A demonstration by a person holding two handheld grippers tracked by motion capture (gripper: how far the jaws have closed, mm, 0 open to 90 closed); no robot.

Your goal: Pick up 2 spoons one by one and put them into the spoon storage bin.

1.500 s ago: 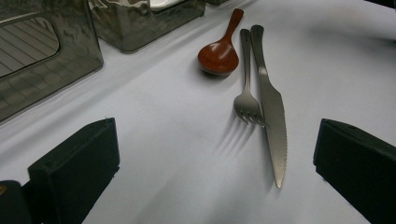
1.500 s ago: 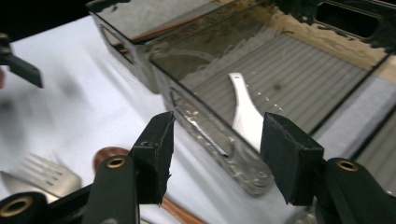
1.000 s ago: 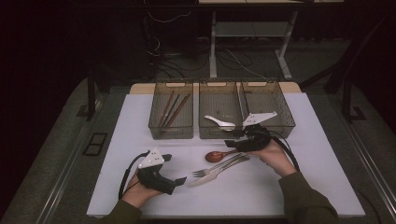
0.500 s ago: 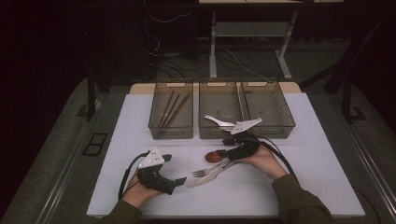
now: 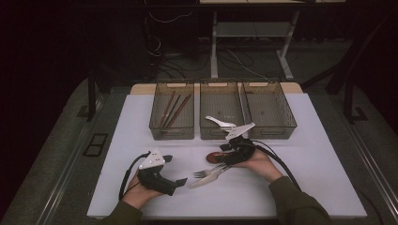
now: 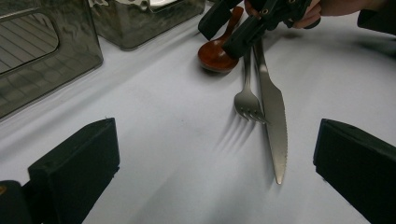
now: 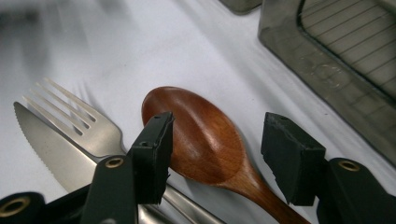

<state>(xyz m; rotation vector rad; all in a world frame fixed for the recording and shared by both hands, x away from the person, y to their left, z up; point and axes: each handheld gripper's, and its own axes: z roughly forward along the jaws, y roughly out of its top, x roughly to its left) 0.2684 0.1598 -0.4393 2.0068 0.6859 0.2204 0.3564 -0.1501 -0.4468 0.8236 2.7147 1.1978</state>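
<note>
Two grippers show in the high view: the left gripper rests on the white table well left of the wooden spoon, while the right gripper sits over it. From the left gripper view, its jaws stand spread and empty, the fork and knife lying just right of the spoon. Seen in the right gripper view, spread jaws straddle the spoon without pinching it.

The spoon is glossy reddish-brown wood; the fork and knife are dull silver steel. The tabletop is plain white, the three bins smoky grey — see-through — and the jaws matt black.
</note>
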